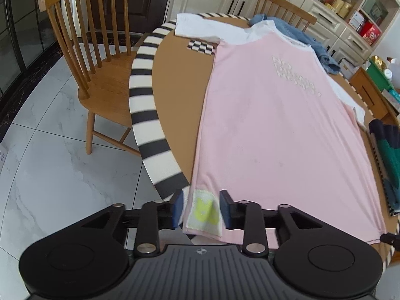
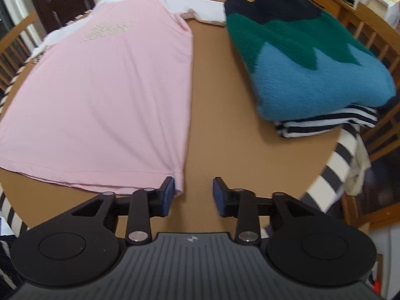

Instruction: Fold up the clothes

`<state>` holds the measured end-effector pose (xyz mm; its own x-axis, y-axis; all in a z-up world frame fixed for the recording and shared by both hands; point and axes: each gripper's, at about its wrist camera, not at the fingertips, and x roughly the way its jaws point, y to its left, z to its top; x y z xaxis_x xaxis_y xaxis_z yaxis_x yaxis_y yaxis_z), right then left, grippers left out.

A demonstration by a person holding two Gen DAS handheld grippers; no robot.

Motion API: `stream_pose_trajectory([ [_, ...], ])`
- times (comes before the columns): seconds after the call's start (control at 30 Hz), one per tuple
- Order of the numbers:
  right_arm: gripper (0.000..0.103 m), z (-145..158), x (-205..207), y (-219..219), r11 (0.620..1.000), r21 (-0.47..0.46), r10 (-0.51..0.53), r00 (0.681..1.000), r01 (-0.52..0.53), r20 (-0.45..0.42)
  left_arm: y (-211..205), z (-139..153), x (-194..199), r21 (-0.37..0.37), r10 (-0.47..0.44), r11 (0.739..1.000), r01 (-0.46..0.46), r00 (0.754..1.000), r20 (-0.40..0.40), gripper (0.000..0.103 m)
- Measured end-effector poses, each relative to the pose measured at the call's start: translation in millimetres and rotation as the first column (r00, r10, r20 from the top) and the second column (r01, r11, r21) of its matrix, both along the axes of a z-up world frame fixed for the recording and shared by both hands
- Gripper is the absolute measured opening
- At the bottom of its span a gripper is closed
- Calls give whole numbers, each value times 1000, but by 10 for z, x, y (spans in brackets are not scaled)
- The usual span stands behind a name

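Observation:
A pink T-shirt with white sleeves (image 1: 270,115) lies flat on the round brown table (image 1: 180,92); it also shows in the right wrist view (image 2: 107,95). My left gripper (image 1: 201,208) is open, its jaws on either side of the shirt's near left hem corner, where a white patch with a yellow figure (image 1: 203,211) sits. My right gripper (image 2: 192,195) is open just right of the shirt's near right hem corner; its left pad (image 2: 169,192) is at the corner's edge.
A folded blue-green fleece on a striped garment (image 2: 307,57) lies at the table's right. Denim clothes (image 1: 295,31) lie at the far edge. A checkered piece (image 1: 201,46) lies by the left sleeve. A wooden chair (image 1: 100,60) stands on the left, another behind. A black-and-white striped band (image 1: 142,85) edges the table.

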<state>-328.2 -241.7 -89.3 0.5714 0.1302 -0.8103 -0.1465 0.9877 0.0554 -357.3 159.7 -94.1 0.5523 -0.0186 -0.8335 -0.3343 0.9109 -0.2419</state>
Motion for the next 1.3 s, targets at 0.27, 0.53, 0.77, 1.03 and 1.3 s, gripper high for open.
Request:
stream_pose_trajectory([
  [0.27, 53, 282, 24, 268, 997, -49, -57, 994, 61, 92, 424, 385, 414, 107, -138, 987, 117, 966, 218, 82],
  [0.53, 52, 384, 427, 1801, 968, 233, -129, 979, 90, 158, 1111, 467, 1074, 157, -410, 912, 379, 843, 349, 79],
  [0.77, 51, 312, 673, 2954, 821, 540, -258, 964, 185, 61, 1747, 592, 1642, 170, -571, 820, 546, 758, 316, 81],
  [1.03, 49, 178, 1122, 3477, 780, 573, -313, 950, 253, 7, 2032, 542, 2642, 184, -709, 704, 685, 666, 234, 83],
  [1.3, 31, -263, 1751, 3723, 618, 671, -379, 903, 410, -203, 2006, 412, 3642, 196, -817, 574, 795, 573, 66, 84],
])
